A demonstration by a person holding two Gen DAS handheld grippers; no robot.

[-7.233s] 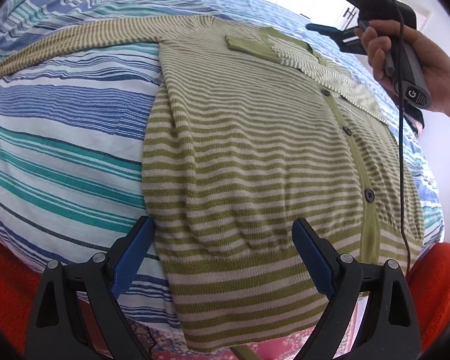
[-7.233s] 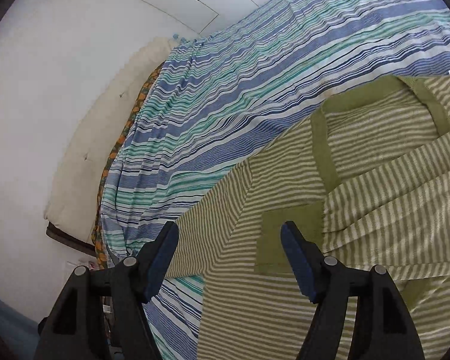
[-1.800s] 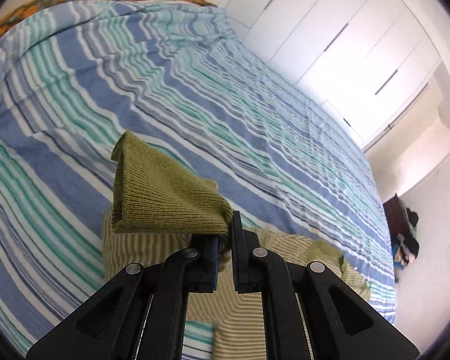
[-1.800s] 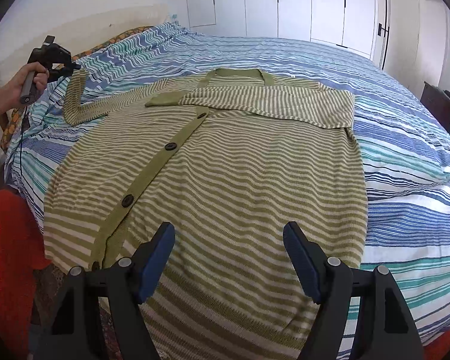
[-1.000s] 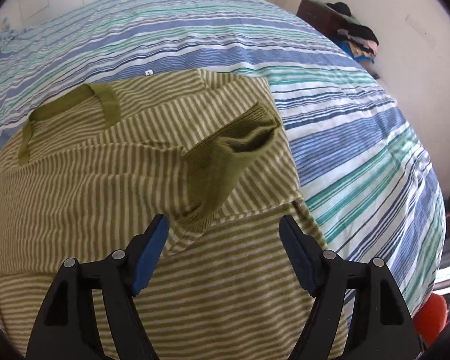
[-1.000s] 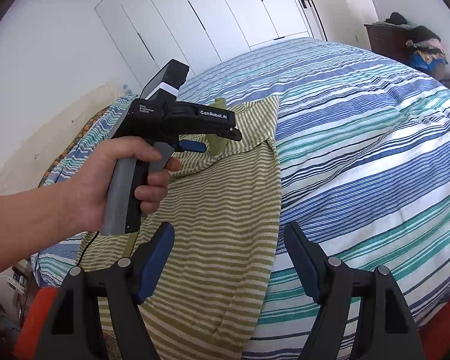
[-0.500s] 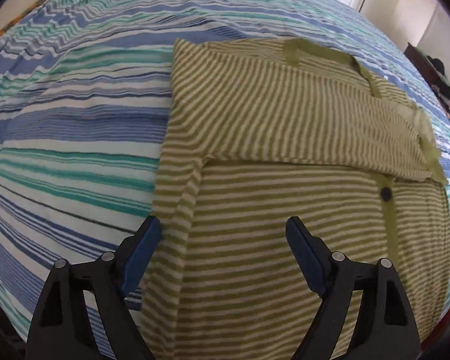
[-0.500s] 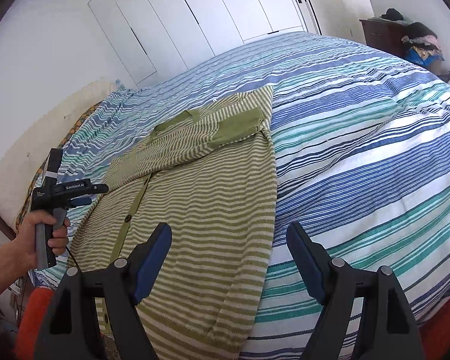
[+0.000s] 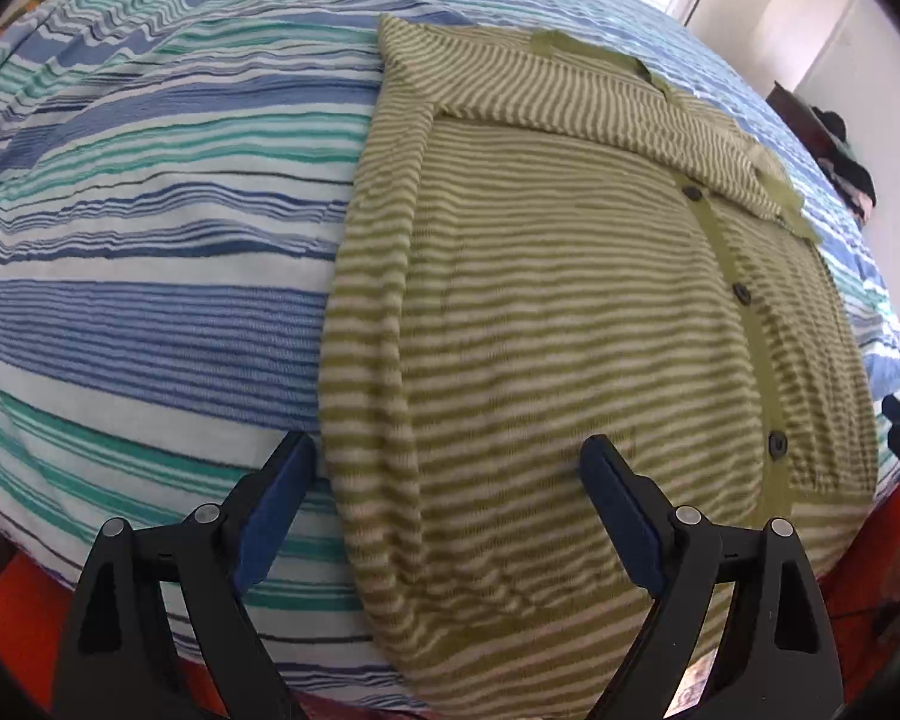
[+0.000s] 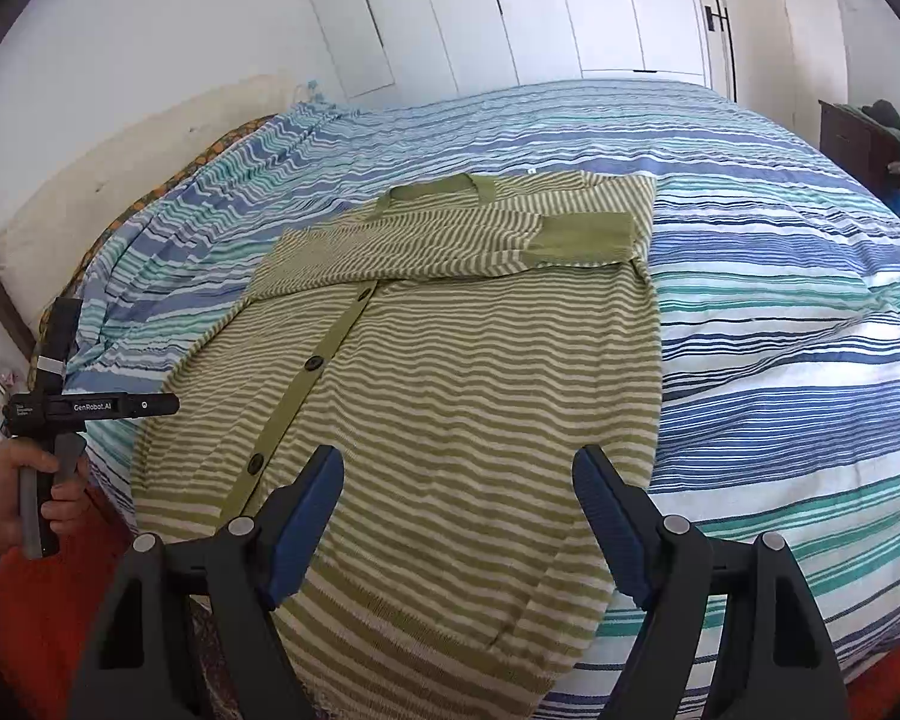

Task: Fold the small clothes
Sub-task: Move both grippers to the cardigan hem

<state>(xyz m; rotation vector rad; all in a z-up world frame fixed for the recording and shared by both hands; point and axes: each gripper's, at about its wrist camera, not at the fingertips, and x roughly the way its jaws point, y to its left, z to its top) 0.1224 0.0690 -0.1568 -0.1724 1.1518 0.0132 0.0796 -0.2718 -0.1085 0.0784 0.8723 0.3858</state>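
Left wrist view: the left gripper [image 9: 444, 504] has its jaws spread wide and holds nothing. Its blue pads [image 9: 273, 504] straddle the near left side of the cardigan [image 9: 570, 312] — one pad over the striped bedspread [image 9: 150, 252], the other over the knit near the hem. The cardigan lies flat on the bed, hem at the near edge and draping a little over it, neckline toward the far side. Both sleeves are folded across the chest, one olive cuff [image 9: 789, 195] ending at the cardigan's right side. The button band [image 9: 750, 324] runs down the front with dark buttons closed. A sliver of the other gripper shows at the right edge of the view.

Right wrist view: the right gripper [image 10: 456, 516] also stands wide, holding nothing, above the hem on the cardigan's [image 10: 462, 372] right half. The folded sleeves lie across the top, a broad olive cuff [image 10: 585, 237] at the right side. At the near left corner of the bed [image 10: 780, 360], a hand [image 10: 24, 504] holds the left gripper [image 10: 150, 405] level, clear of the cloth. White wardrobe doors [image 10: 540, 12] stand beyond the bed.
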